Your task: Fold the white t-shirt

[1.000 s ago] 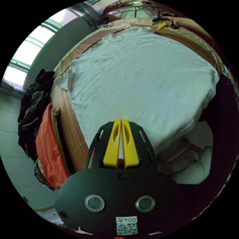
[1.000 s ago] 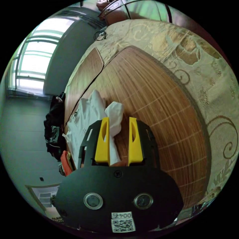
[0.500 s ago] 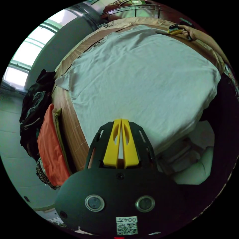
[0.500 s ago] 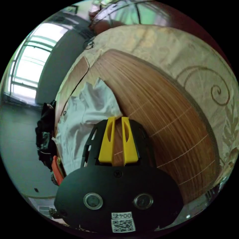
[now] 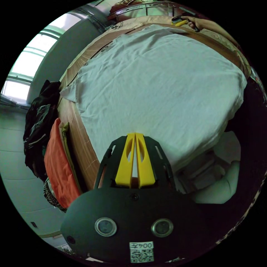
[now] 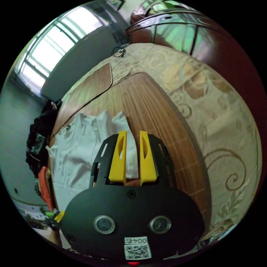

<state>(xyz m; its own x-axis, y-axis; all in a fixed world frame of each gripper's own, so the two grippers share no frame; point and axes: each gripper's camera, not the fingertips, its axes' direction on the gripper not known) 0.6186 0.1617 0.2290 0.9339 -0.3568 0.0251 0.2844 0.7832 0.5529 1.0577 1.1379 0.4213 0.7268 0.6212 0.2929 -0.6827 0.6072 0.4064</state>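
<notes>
The white t-shirt (image 5: 155, 83) lies spread flat on a wooden slat mat (image 5: 80, 144). My left gripper (image 5: 135, 135) is at its near hem, jaws together with a sliver of white cloth between them. Far across the shirt a hand holds my right gripper (image 5: 180, 21) by the sleeve end. In the right gripper view the shirt (image 6: 80, 147) lies left of centre. Its sleeve (image 6: 123, 122) runs under and between the parted jaws of my right gripper (image 6: 130, 134), which stands open. My left gripper (image 6: 57, 217) shows small at the lower left.
A stack of orange and olive cloth (image 5: 57, 164) and a heap of dark clothes (image 5: 36, 116) sit beside the mat's edge. A patterned beige bedspread (image 6: 222, 116) borders the mat (image 6: 155, 105), with a metal bed frame (image 6: 172, 25) and a window (image 6: 52, 41) beyond.
The right gripper's jaws, almost together half a second ago, have parted again, and the sleeve now lies flat on the mat. The left gripper keeps its hold on the hem.
</notes>
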